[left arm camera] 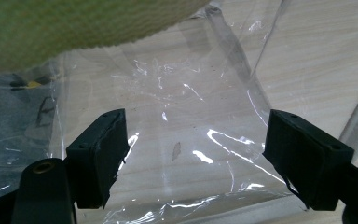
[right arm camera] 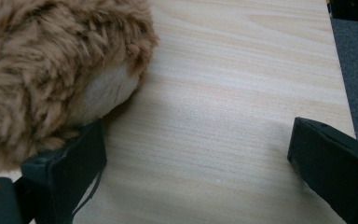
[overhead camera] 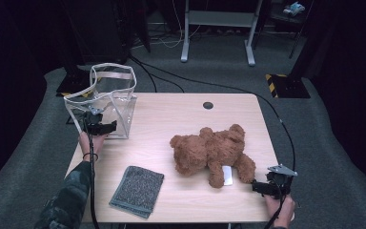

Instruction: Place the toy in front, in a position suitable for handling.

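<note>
Left claw [overhead camera: 106, 127] gapes empty at the clear bag [overhead camera: 109, 98]; right claw [overhead camera: 259, 186], wide and empty, beside the bear [overhead camera: 212, 152]. Next, probably: grip bag wall squarely.

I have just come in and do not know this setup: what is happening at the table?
A person works with two handheld grippers. The left gripper, jaws open, is at the clear plastic bag near the table's far left corner. The right gripper, also open, sits beside the brown plush teddy bear lying mid-table. A grey knitted cloth lies untouched.
</note>
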Tool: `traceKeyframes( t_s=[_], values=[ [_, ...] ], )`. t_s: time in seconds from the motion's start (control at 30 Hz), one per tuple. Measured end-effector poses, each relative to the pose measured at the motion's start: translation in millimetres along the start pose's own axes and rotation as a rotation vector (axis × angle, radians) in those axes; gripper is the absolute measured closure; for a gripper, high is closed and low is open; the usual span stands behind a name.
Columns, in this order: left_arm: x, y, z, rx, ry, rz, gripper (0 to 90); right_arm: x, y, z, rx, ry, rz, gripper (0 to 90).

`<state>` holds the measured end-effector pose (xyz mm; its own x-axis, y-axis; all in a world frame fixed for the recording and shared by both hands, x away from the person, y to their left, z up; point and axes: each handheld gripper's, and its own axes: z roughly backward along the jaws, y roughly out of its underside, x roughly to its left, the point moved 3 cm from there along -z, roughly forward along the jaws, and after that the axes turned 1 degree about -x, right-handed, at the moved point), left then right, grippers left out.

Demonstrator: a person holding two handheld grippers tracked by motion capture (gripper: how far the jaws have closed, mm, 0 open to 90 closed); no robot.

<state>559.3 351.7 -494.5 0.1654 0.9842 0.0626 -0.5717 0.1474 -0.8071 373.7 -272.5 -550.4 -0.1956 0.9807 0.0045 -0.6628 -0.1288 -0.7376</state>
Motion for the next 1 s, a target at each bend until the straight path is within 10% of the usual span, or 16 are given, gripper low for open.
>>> traceKeyframes(
  t_s=[0.53,1.0],
  values=[
    [-15.5,9.8,23.8,0.019,0.112,0.001,13.9,0.0,0.0,0.0,0.000,0.000,0.000,3.6],
    [-41.9,27.9,54.8,0.029,0.187,-0.090,9.6,0.0,0.0,0.0,0.000,0.000,0.000,3.6]
  ],
)
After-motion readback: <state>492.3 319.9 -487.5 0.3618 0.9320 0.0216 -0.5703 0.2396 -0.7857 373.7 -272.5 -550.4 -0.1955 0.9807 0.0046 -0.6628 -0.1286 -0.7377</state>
